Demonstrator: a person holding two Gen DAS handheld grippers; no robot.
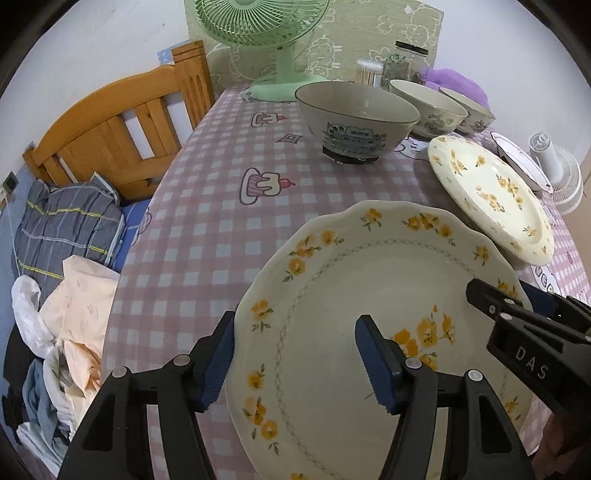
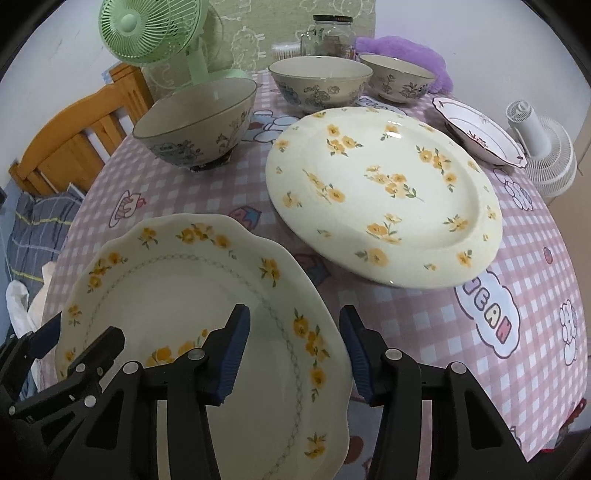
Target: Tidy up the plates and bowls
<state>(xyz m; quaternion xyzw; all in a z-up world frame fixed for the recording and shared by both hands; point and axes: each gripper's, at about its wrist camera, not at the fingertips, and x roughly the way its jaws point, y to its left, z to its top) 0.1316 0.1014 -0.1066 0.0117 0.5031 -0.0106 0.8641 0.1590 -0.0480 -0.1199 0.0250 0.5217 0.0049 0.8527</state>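
both tools straddle the scalloped plate's rim

left tool (image 1: 295, 354) and right tool (image 2: 295, 350) stand half open astride opposite edges of the empty scalloped plate (image 2: 177, 295); pad contact unclear.

— What colours are on the scalloped plate (image 2: 207, 295) you're at?

— Cream, with orange-yellow flowers, green leaves and a thin grey chain ring. My fingers (image 2: 236, 350) have blue ribbed pads on black frames.

— And the round plate (image 2: 384, 192)?

— Pale cream with scattered yellow blossoms. The small plate (image 2: 480, 133) behind it is white with a dark edge and red marks.

— The bowls?

— The near bowl (image 2: 195, 125) is cream with a dark rim and blue-grey flowers.

— The surface (image 2: 535, 258)?

— Pink-and-white check with cartoon prints. The fan (image 2: 147, 33) is mint green.
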